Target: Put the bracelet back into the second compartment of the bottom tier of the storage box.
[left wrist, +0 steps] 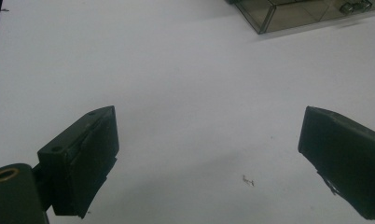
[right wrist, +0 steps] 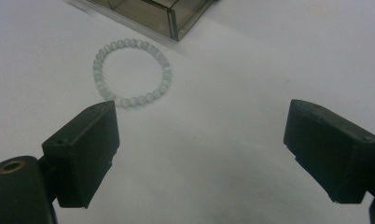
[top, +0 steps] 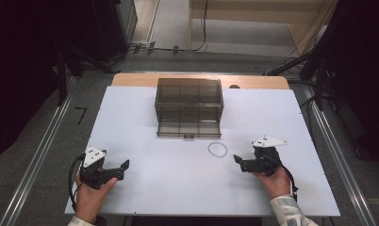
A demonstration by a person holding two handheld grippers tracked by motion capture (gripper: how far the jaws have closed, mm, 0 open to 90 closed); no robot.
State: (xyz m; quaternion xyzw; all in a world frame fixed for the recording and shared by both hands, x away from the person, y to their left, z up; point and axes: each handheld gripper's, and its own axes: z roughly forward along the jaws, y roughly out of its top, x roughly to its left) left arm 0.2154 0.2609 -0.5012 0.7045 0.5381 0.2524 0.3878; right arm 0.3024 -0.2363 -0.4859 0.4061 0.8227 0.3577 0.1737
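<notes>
A pale bead bracelet lies flat on the white table, just in front of a smoky clear drawer box whose bottom drawer is pulled out. My right gripper rests open a short way right of the bracelet, jaws wide apart and empty. The bracelet sits ahead of its left jaw. My left gripper is open near the table's front left, nothing between its jaws. A corner of the box shows far ahead of it.
The white table has a wooden strip along its far edge. Dark stands and cables surround it on the floor. A small scrap lies on the surface between the left jaws.
</notes>
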